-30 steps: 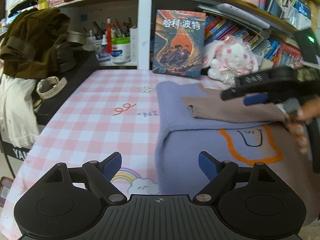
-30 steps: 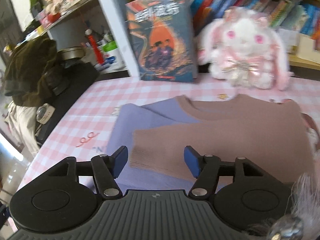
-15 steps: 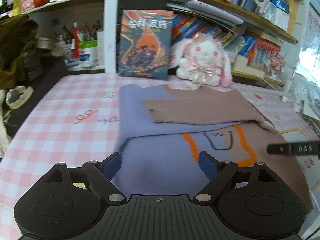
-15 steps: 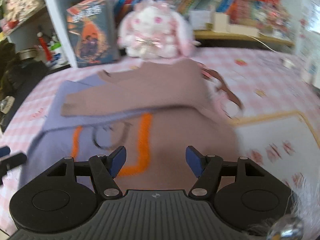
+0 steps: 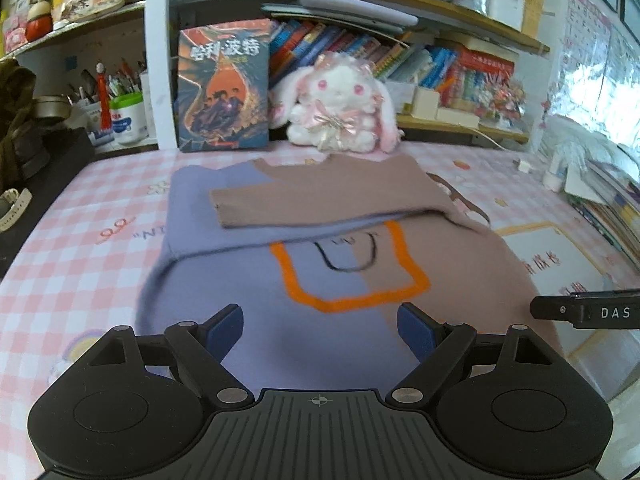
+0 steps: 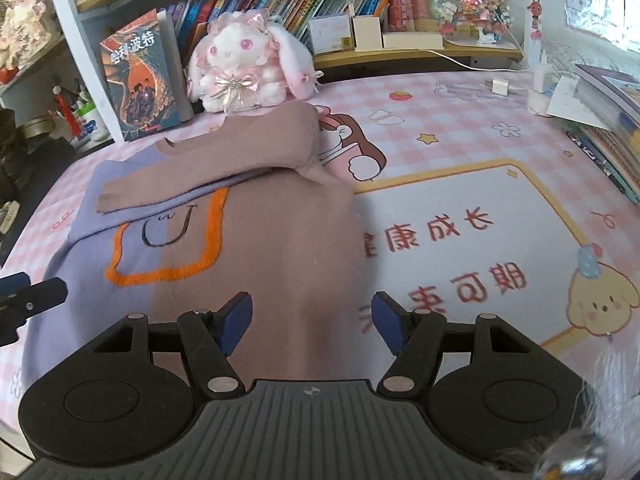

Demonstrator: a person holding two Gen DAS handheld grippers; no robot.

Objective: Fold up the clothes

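A: One item on the desk (image 5: 72, 248): a sweater (image 5: 340, 280), laid flat on the pink checked cover, neck toward the plush rabbit (image 5: 340, 108) and the standing book (image 5: 224, 88).

B: Handling?

A: Judged soft, limp and light; knit, so it should sag and drag when lifted, not slide. Not fragile.

B: Where to take hold?

A: Likely the near hem, one corner per gripper, pinching both layers at once so the body folds up evenly toward the neck.

B: Appearance?

A: Two-tone, lilac on one half and dusty brown on the other. Orange outlined square on the chest with a black smile inside. Brown sleeve already folded across the upper body.

B: Fingers?

A: Left gripper (image 5: 319, 326): spread wide, empty, above the lilac hem. Right gripper (image 6: 311, 322): apart, nothing held, above the brown half.
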